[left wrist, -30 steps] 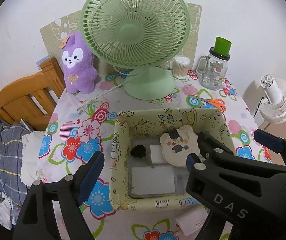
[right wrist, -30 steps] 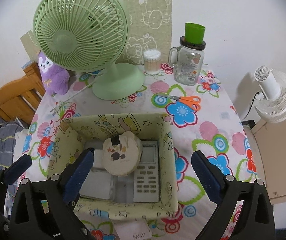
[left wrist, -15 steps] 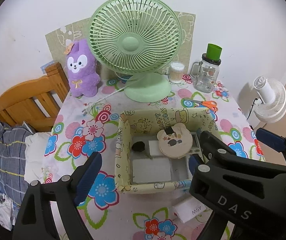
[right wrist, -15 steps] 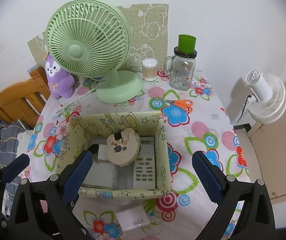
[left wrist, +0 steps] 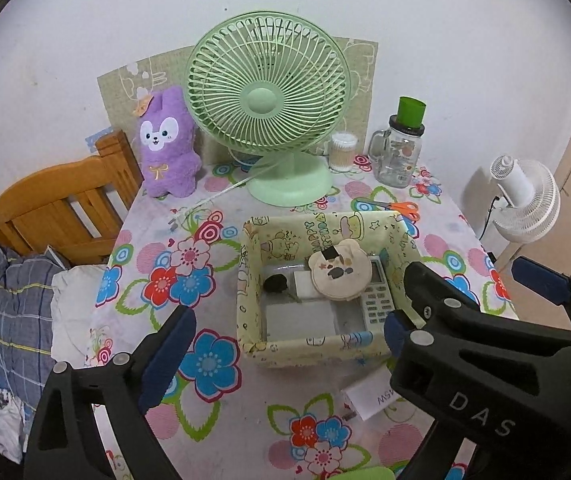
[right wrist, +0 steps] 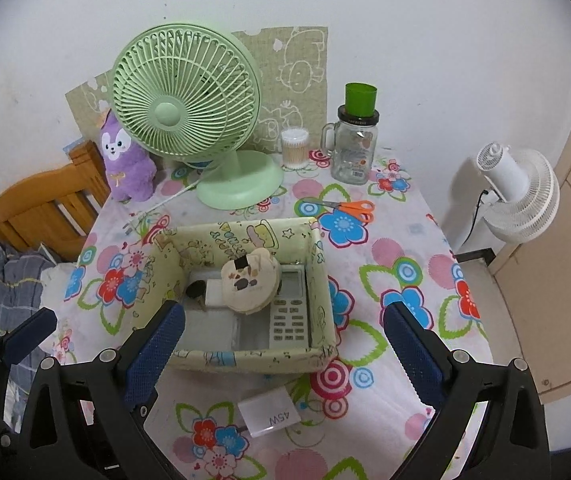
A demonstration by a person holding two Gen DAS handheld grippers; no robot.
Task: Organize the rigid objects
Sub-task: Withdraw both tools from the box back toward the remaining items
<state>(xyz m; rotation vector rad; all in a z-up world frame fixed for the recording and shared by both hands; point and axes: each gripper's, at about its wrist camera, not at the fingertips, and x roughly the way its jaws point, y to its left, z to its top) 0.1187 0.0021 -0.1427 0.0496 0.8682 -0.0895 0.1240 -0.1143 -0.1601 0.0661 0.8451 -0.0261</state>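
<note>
Two sets of tongs hang over the bench, gripping nothing: left tongs [left wrist: 281, 344] opening, right tongs [right wrist: 285, 332] spread wide. Between and beyond them sits the yellow box [right wrist: 245, 354], holding a white pad [right wrist: 209, 328], black lump [right wrist: 195, 290], bear-shaped case [right wrist: 249, 284] and remote [right wrist: 289, 316], its long axis pointing away. A white adapter [right wrist: 269, 414] lies just outside, near side.

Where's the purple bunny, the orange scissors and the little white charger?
purple bunny [left wrist: 167, 146], left wrist view, on its belly.
orange scissors [right wrist: 359, 210], right wrist view, on the orange handles.
white charger [right wrist: 271, 416], right wrist view, on its printed top face.
</note>
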